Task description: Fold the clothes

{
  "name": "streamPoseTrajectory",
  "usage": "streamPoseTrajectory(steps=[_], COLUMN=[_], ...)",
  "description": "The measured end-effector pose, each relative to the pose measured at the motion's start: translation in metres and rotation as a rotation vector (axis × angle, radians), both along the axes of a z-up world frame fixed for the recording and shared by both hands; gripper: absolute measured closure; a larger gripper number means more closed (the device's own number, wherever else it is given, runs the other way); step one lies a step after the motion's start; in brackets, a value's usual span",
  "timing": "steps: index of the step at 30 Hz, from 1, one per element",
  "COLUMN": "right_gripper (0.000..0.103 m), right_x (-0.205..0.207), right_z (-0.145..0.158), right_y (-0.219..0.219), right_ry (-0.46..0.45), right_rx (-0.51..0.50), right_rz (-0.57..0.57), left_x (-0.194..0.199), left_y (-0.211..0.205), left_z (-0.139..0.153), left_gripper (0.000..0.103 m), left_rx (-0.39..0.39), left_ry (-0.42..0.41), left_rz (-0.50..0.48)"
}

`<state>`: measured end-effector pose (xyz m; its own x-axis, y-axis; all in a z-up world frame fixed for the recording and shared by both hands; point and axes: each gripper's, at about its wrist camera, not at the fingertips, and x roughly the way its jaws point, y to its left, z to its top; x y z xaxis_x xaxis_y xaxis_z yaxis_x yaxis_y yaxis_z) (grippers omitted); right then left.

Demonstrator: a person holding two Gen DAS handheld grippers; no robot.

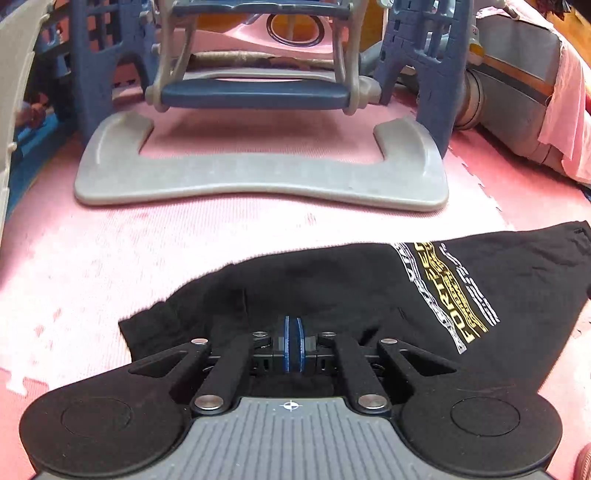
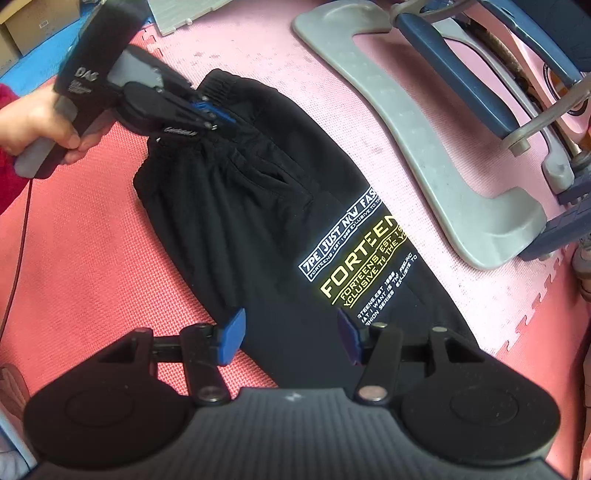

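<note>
Black trousers point(image 2: 258, 221) with a yellow and white "FORTEENS" print point(image 2: 354, 269) lie lengthwise on the pink foam mat point(image 2: 92, 240). In the left wrist view the same trousers point(image 1: 332, 288) spread out ahead and to the right. My left gripper point(image 1: 293, 343) is shut on the waistband end, and creases gather toward its blue pads. The right wrist view shows that left gripper point(image 2: 218, 114) held by a hand point(image 2: 37, 122) at the far end of the garment. My right gripper point(image 2: 291, 336) is open and straddles the leg part, one blue pad point(image 2: 232, 336) on each side.
A grey plastic U-shaped base point(image 1: 258, 181) of a blue and grey baby seat frame point(image 1: 255, 92) stands on the mat beyond the trousers; this base point(image 2: 424, 155) lies close along their right side. A cardboard box point(image 2: 33, 26) and blue mat sit at the far left. Pink cloth point(image 1: 569, 122) hangs at right.
</note>
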<state>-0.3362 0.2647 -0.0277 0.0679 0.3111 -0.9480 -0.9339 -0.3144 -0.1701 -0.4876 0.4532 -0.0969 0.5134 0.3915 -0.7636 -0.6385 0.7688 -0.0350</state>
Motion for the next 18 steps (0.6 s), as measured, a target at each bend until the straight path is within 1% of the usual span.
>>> streamPoseTrajectory(steps=[2, 6, 7, 11, 18], right_gripper=[0.048, 0.048, 0.048, 0.048, 0.048], right_x=[0.001, 0.009, 0.011, 0.023, 0.028], right_z=[-0.001, 0.0, 0.001, -0.002, -0.002], right_y=[0.0, -0.003, -0.004, -0.009, -0.013], right_ry=[0.002, 0.007, 0.008, 0.009, 0.017], right_rx=[-0.003, -0.001, 0.0, -0.003, -0.002], right_rz=[-0.002, -0.021, -0.029, -0.061, -0.07], left_x=[0.011, 0.016, 0.015, 0.001, -0.022], left_y=[0.015, 0.037, 0.041, 0.048, 0.06], left_z=[-0.004, -0.027, -0.032, -0.037, -0.044], left_gripper=[0.091, 0.091, 0.091, 0.091, 0.092], left_rx=[0.007, -0.036, -0.048, -0.053, -0.063], left_ry=[0.019, 0.062, 0.066, 0.068, 0.072], left_rz=[0.037, 0.083, 0.087, 0.117, 0.166])
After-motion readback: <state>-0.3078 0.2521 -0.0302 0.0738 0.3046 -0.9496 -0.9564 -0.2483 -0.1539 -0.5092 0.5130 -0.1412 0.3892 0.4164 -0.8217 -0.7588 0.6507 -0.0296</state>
